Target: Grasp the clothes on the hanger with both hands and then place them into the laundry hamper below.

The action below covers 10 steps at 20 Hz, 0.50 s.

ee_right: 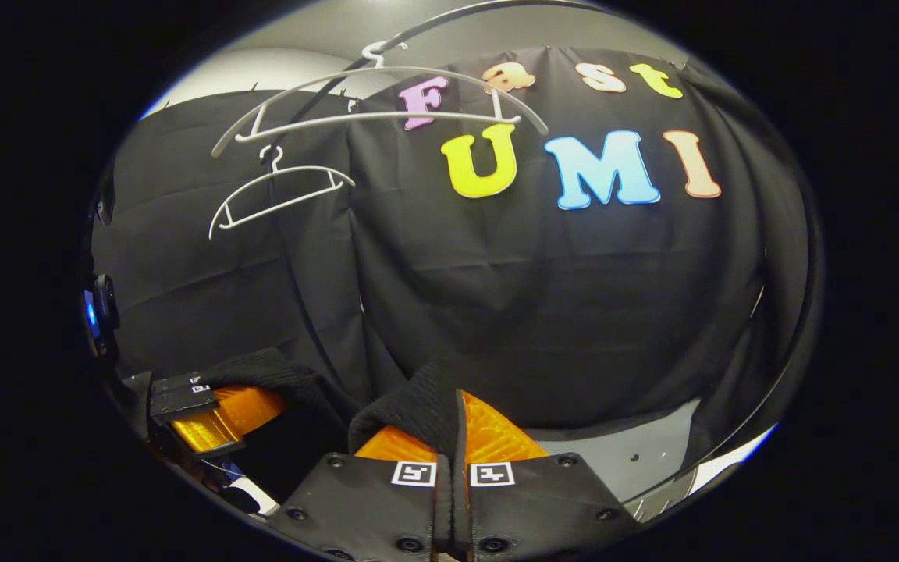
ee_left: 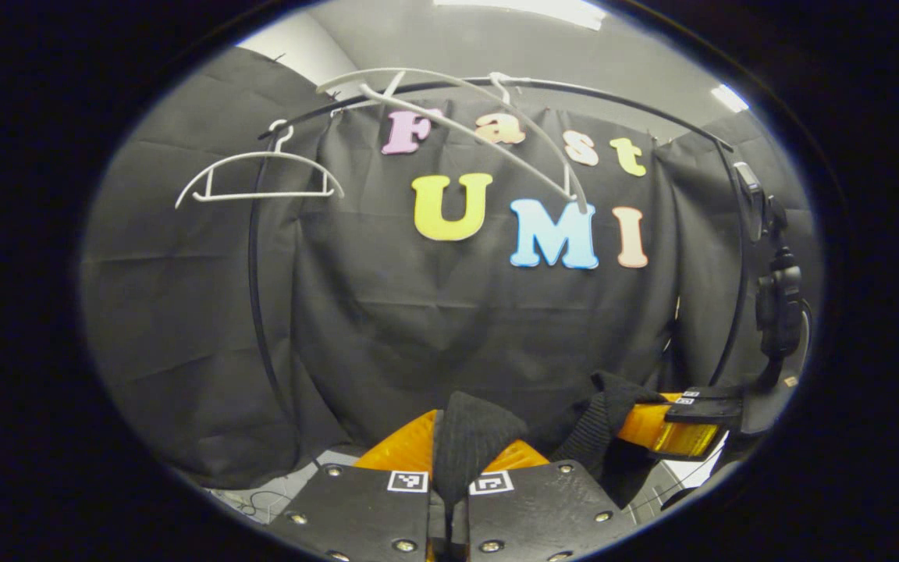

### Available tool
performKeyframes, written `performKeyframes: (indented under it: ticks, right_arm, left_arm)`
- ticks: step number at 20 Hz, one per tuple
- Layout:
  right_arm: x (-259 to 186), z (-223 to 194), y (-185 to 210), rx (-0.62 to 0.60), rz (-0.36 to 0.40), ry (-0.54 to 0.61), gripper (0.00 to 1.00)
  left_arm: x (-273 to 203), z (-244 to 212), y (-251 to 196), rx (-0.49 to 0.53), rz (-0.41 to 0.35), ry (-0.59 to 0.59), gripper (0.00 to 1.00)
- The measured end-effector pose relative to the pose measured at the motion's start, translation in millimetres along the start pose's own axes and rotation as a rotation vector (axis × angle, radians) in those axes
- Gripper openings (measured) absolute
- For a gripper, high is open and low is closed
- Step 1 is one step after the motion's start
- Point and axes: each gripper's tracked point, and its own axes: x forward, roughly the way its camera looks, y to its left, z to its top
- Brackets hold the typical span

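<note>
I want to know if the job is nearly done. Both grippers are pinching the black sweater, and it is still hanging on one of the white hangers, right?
Not quite. Both the left gripper and the right gripper pinch the black sweater, but it is off the hangers. The left gripper view shows two bare white hangers on the rail, high above the sweater.

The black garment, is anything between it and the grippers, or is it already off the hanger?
Nothing stands between them. The left gripper and the right gripper each pinch a fold of the black garment. Both white hangers hang bare on the rail above. The hamper is not in sight, so the path down cannot be judged.
</note>
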Motion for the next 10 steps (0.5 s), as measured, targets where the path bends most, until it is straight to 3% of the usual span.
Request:
performKeyframes:
  ticks: [10]
  right_arm:
    - [16, -108, -12, -0.028, -0.06, 0.29, 0.07]
  left_arm:
    - [21, -115, 6, 0.039, 0.029, 0.295, 0.06]
